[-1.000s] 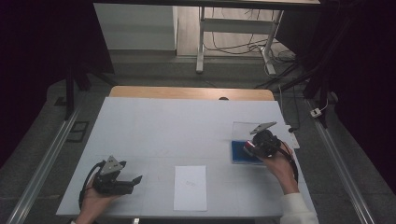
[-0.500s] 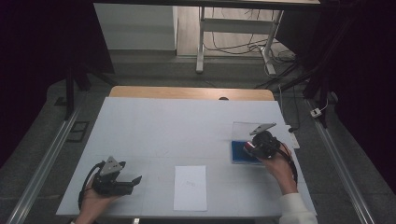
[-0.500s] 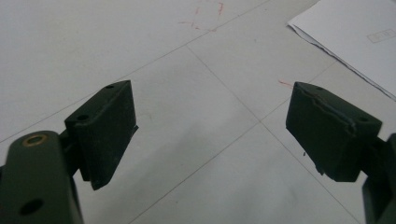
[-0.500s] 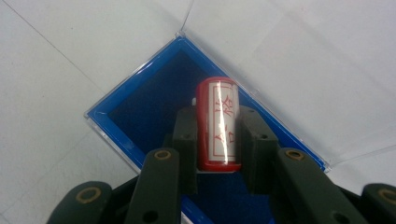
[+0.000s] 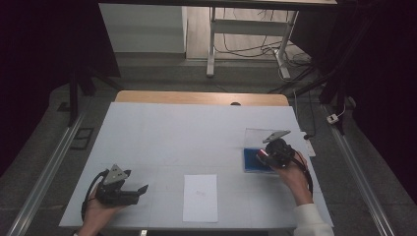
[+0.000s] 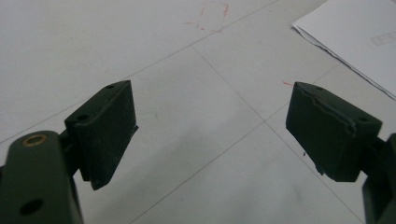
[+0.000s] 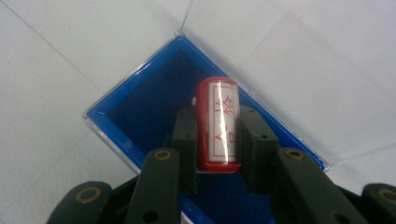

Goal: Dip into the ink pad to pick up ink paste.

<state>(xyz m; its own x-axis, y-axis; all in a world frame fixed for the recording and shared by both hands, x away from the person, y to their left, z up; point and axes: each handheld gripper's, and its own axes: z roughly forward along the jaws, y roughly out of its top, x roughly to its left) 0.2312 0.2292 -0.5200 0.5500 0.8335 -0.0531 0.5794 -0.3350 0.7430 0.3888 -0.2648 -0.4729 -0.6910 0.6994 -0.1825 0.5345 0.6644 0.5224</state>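
Your stamp [image 7: 218, 125] is a red cylinder with a white label bearing red characters. It's clamped between the right gripper's [image 7: 218, 140] jaws, over the blue ink pad [image 7: 140, 105] in its clear open-lidded case near the table's right edge.

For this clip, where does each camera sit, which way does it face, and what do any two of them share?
High view: above the person's side, looking forward and down at the white table; both forearms and hands show, left tool and right tool.
Left gripper view: on the left tool, looking along its open jaws at the table and a sheet of paper.
Right gripper view: on the right tool, looking down at a red stamp it clamps over a blue case.
Shared: the paper also shows in the high view.
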